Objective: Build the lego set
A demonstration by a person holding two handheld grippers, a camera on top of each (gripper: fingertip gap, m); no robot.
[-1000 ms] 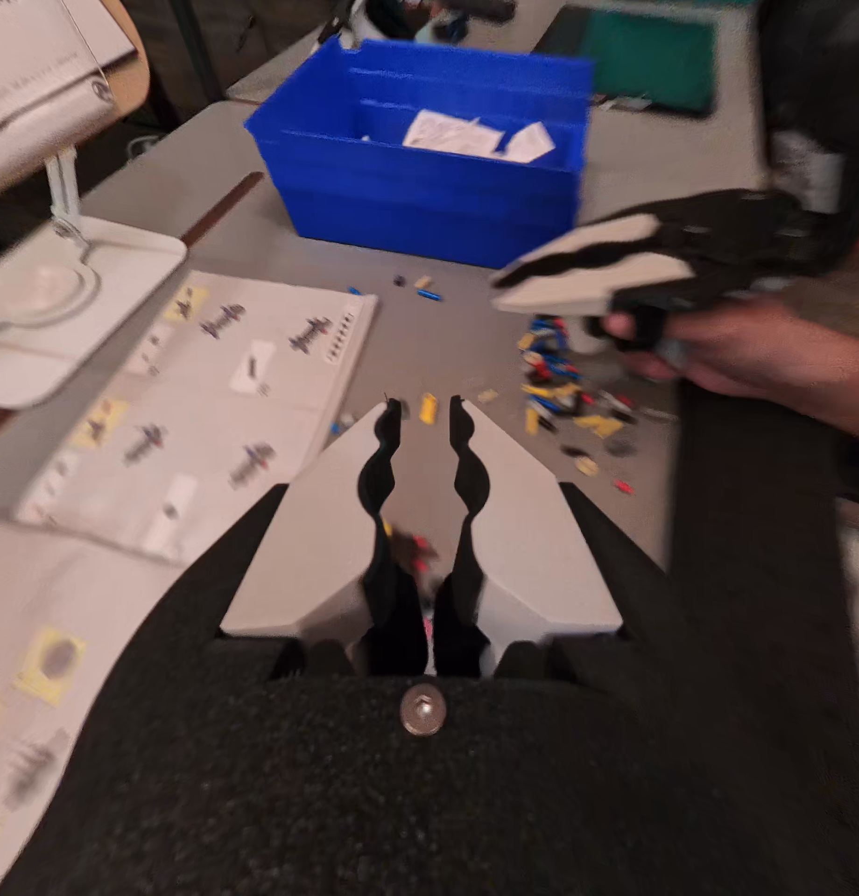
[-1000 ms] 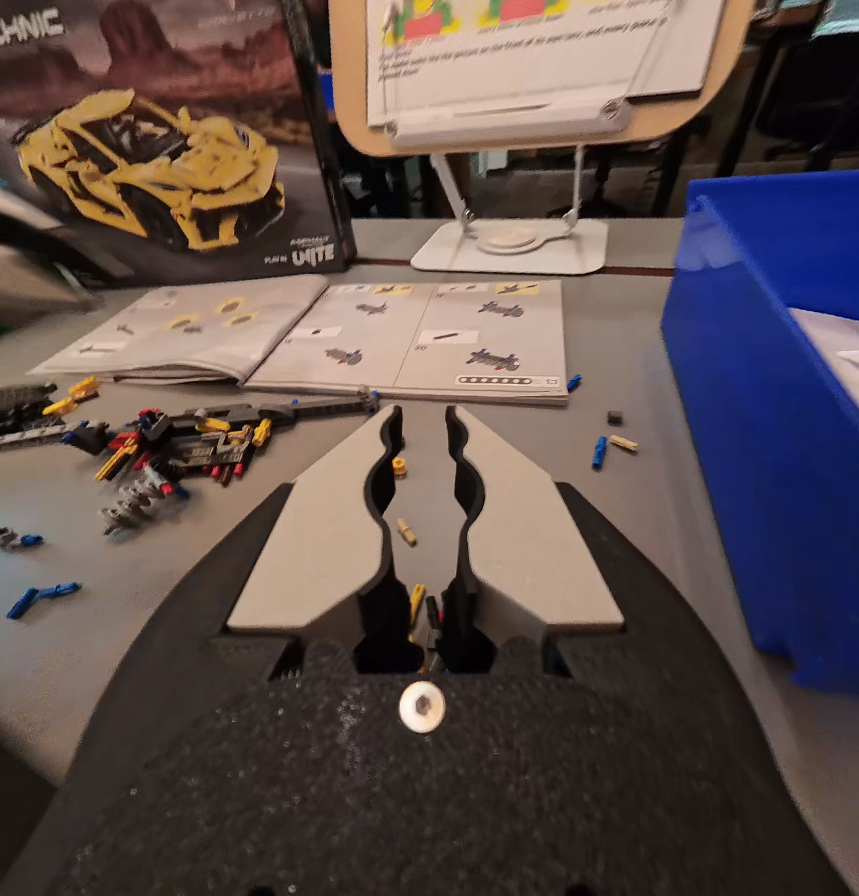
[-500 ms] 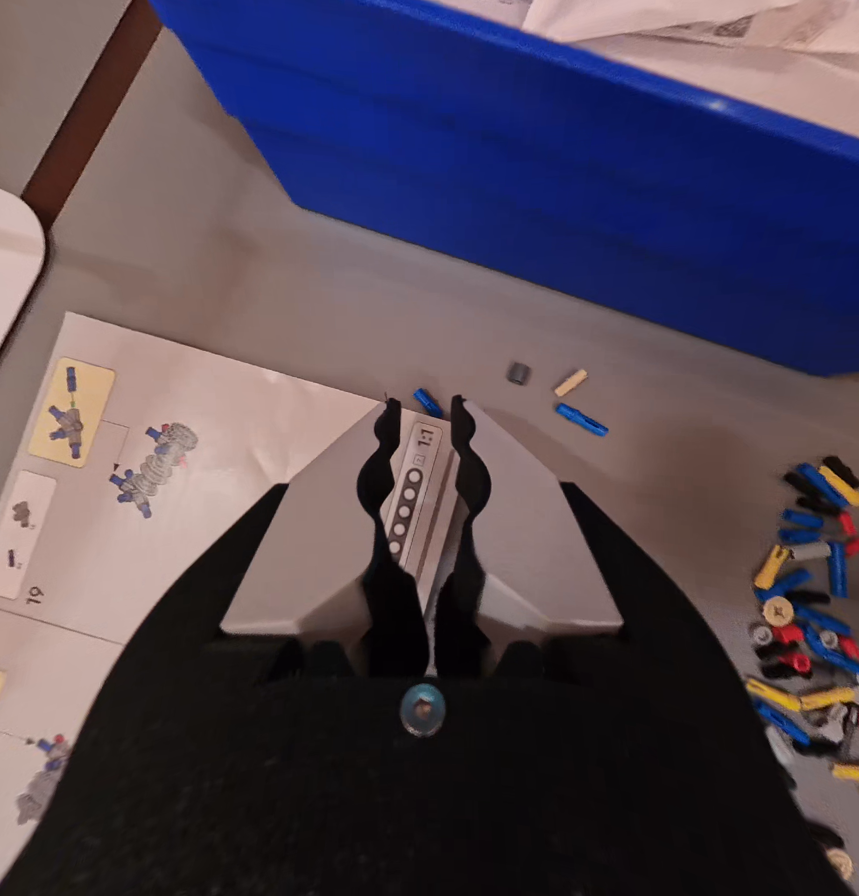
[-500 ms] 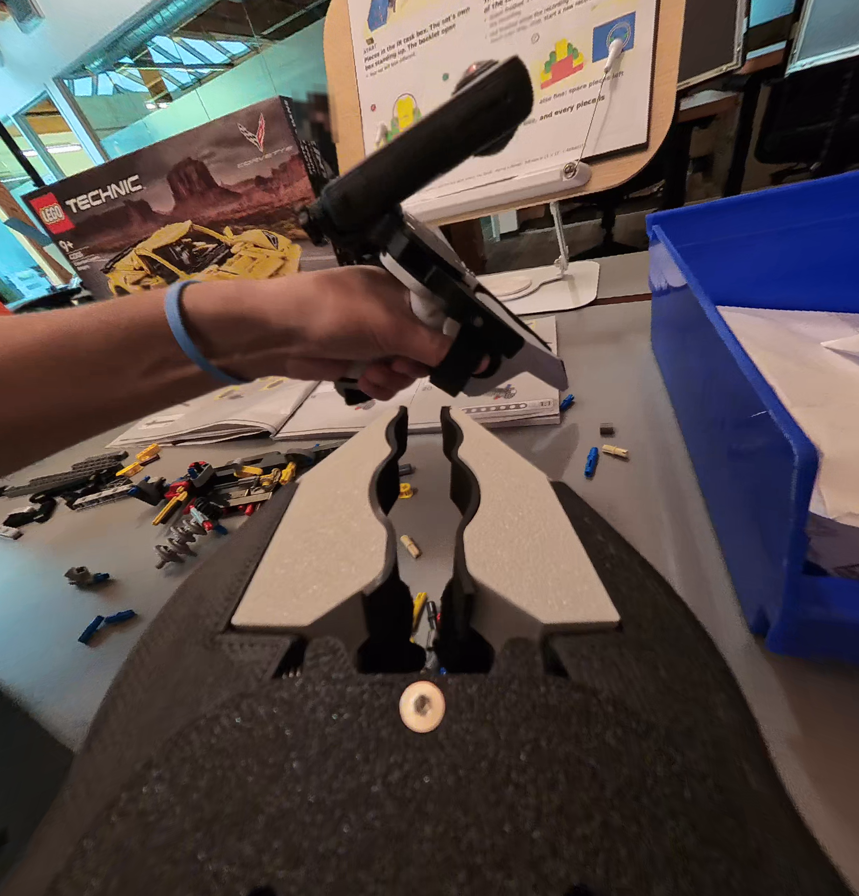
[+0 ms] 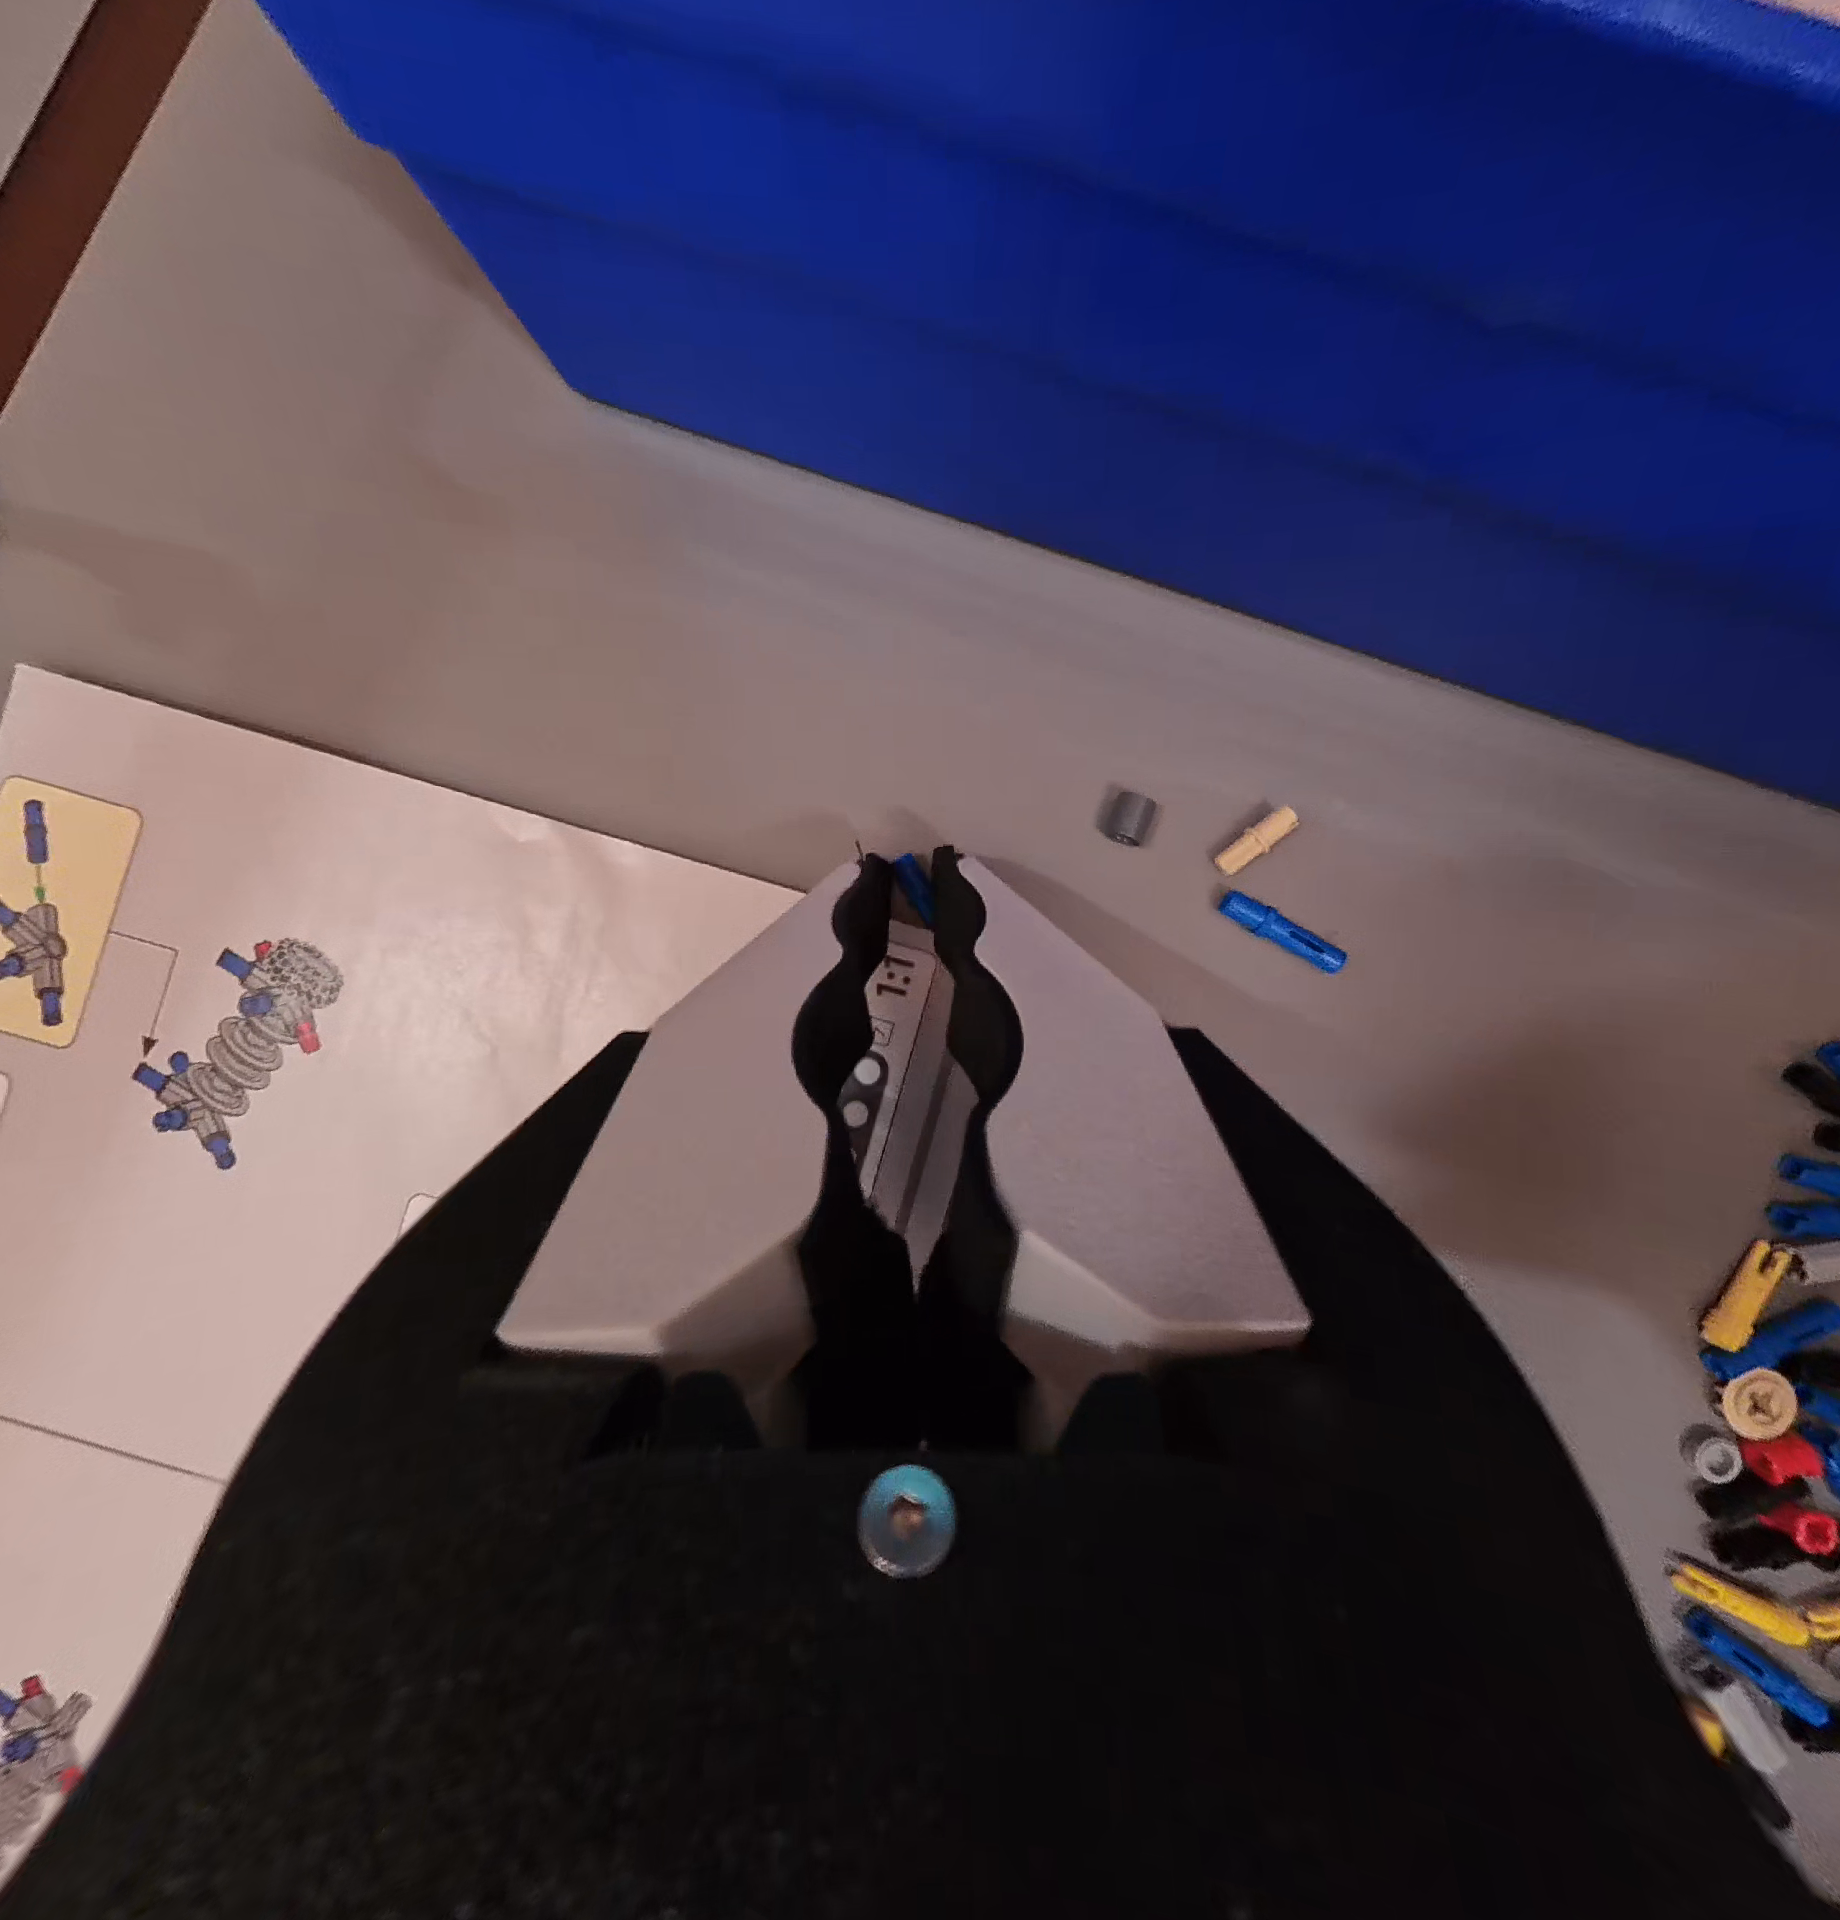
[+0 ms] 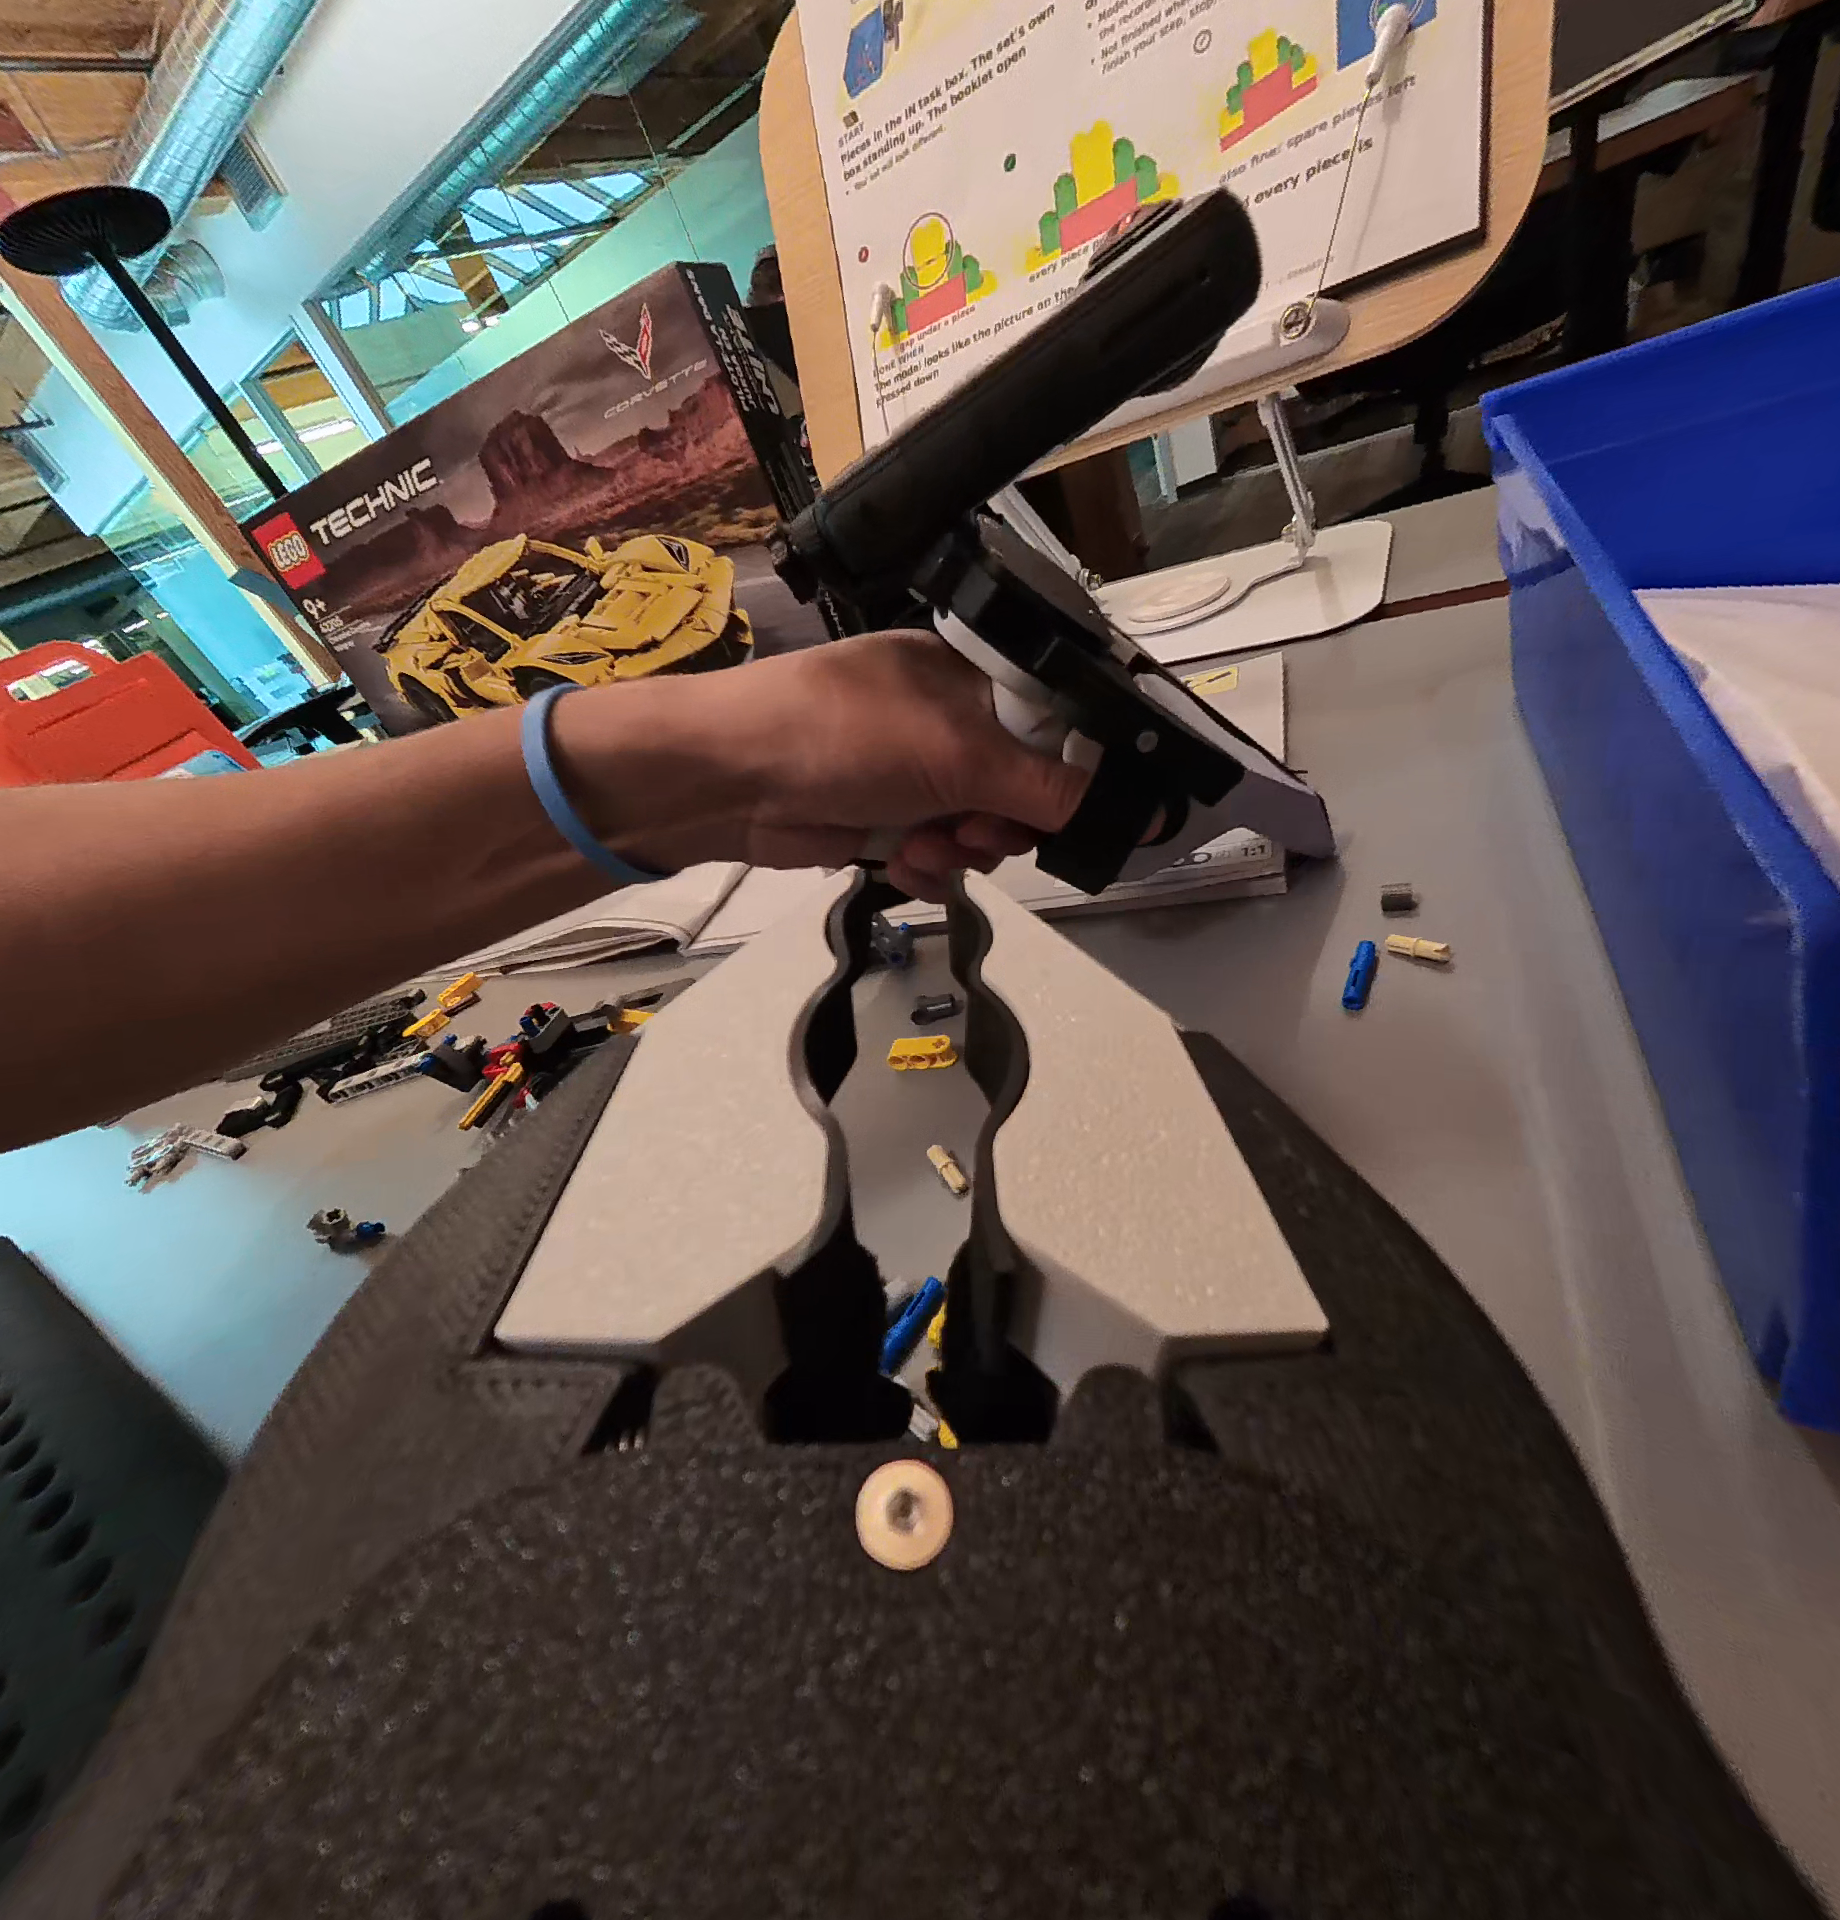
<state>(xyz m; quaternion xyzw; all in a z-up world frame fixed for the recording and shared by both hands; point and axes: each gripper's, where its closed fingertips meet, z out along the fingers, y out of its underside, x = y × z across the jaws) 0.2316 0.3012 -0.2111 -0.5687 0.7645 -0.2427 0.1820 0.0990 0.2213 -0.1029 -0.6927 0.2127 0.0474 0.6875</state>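
Left gripper [image 5: 908,864] is tipped down at the table at frame centre, tips clamped on a small blue pin [image 5: 912,883] lying at the corner of the open instruction booklet [image 5: 396,935]. The steep angle likely lets the tips pinch such a tiny part flat off the table. Just right of it lie a grey bush [image 5: 1129,814], a tan pin [image 5: 1255,837] and another blue pin [image 5: 1282,931], loose and apart. Blue bin [image 5: 1207,416] fills the upper frame. The parts pile [image 5: 1789,1455] sits at the right edge. Right gripper [image 6: 903,904] hangs above the table, jaws apart and empty, probably waiting. Partly built model [image 6: 428,1049] lies mid-left in the right view, the set's box [image 6: 542,540] standing behind.
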